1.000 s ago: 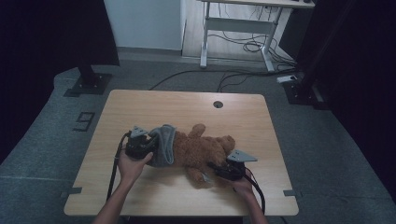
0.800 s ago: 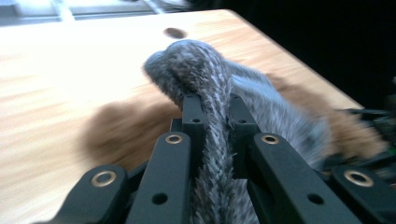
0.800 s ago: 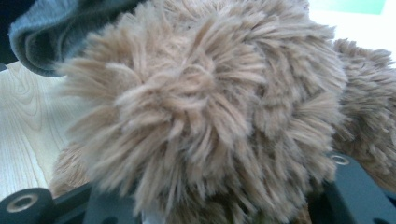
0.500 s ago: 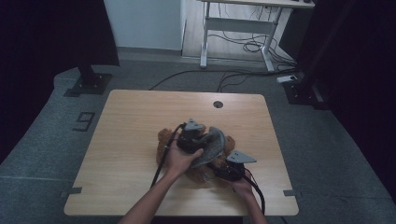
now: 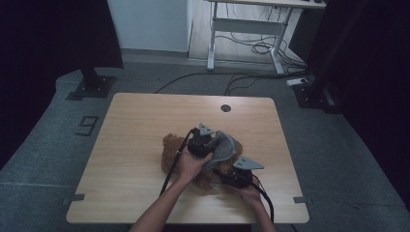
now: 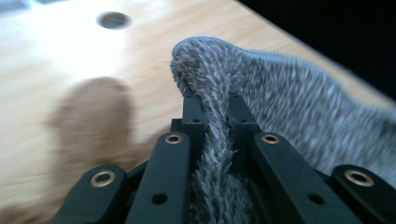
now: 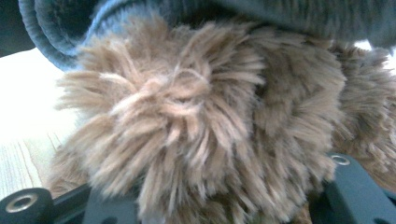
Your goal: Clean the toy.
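My left hand-held gripper (image 6: 212,116) pinches the soft grey cloth (image 6: 299,98); the right hand-held gripper (image 5: 231,178) clamps the plush bear (image 7: 196,121). Both are light and floppy; I'd grip hems.

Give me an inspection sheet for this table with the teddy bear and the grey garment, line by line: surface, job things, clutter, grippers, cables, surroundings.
Surface: light wooden table with a round hole near its far edge.
Job's things: brown teddy bear lying on the table; grey knitted garment pulled across it.
Clutter: nothing seen.
Grippers: left gripper shut on a fold of the garment; right gripper at the bear's near side, fur between its jaws, grip unclear.
Cables: a black cable trails from each gripper; more lie on the floor.
Surroundings: grey carpet, dark curtains, a white desk frame behind.
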`<state>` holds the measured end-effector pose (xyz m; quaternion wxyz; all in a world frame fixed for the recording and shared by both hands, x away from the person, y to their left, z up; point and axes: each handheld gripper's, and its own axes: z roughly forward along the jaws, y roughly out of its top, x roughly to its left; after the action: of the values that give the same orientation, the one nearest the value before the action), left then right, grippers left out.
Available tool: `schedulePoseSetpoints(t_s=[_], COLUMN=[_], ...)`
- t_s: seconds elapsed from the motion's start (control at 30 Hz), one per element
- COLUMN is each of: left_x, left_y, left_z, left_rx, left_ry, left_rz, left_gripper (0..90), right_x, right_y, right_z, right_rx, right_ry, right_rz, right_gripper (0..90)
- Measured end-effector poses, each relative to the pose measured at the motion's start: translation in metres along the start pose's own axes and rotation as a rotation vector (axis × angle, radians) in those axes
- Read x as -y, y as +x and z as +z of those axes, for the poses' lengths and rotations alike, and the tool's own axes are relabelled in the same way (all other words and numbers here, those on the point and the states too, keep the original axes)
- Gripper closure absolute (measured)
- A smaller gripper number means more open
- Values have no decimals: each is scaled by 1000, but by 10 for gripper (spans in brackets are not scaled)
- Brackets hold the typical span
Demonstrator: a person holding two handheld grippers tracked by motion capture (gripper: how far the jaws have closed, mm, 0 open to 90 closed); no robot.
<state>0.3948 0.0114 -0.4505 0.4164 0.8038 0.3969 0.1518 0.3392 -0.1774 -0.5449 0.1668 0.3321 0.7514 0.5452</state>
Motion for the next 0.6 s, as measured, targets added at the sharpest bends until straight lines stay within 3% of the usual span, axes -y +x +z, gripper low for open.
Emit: schedulePoseSetpoints(t_s=[0.07, 0.2, 0.27, 0.37, 0.6], left_x=[0, 1, 4, 12, 35], left_y=[2, 7, 17, 39, 79], left_z=[-1, -4, -8, -16, -46], left_rx=[-5, -71, -84, -92, -121], left_ry=[3, 26, 30, 38, 8], left_rz=[-5, 36, 12, -55, -132], left_gripper=[812, 812, 811, 810, 807], right_x=[0, 0, 0, 0, 0], right_y=[-1, 0, -1, -1, -1], right_z=[0, 0, 0, 0, 0], right_rx=[-1, 0, 0, -2, 0], right_ry=[1, 0, 2, -1, -4], right_rz=[0, 2, 3, 2, 3], right_gripper=[462, 462, 462, 461, 460])
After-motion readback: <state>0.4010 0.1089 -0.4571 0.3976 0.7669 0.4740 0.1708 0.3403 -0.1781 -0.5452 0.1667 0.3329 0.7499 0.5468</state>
